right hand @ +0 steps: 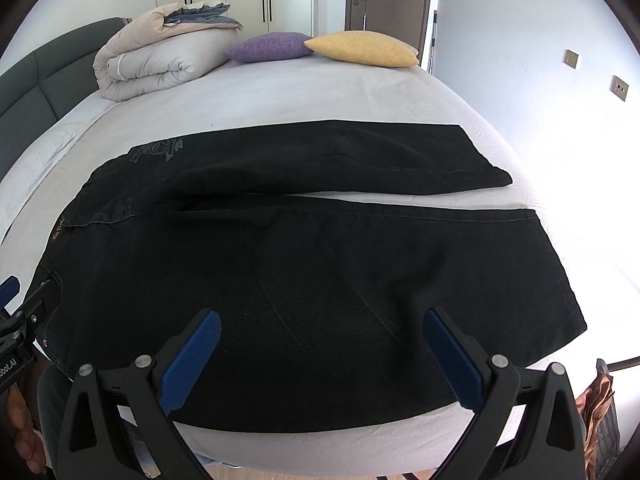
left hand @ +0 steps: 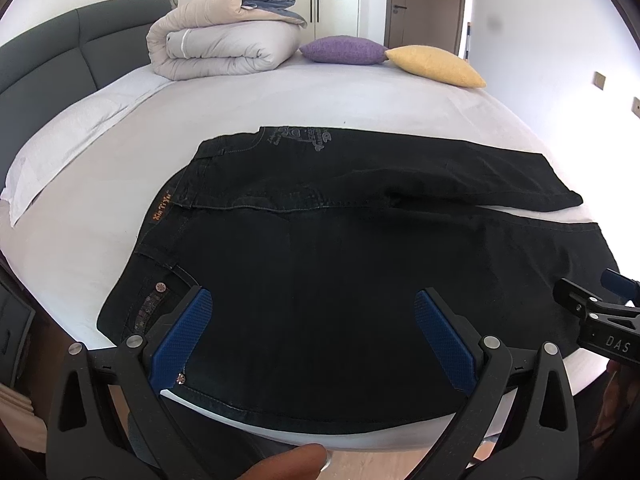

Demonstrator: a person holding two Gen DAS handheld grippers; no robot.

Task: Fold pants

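Presently catalogued:
Bed (left hand: 280,92): smooth pale sheet, fills mid-frame.
Pants (left hand: 340,248): black denim, orange waistband stitching, grey back print, unreadable; flat on the bed, lower centre, legs splayed right.
Duvet (left hand: 224,44): puffy beige roll, upper left.
Cushions: purple (left hand: 344,50), yellow (left hand: 436,65), woven, top centre.
Left gripper (left hand: 312,336): ribbed blue pads, spread wide, empty.
Right gripper (right hand: 320,354): likewise; "DAS" lettering.

Black pants (left hand: 340,248) lie flat on the bed (left hand: 240,104), waistband to the left, legs running right and slightly parted. The left gripper (left hand: 314,328) hangs over the pants' near edge, jaws wide apart. The right gripper (left hand: 596,312) shows beside the pants' right end.
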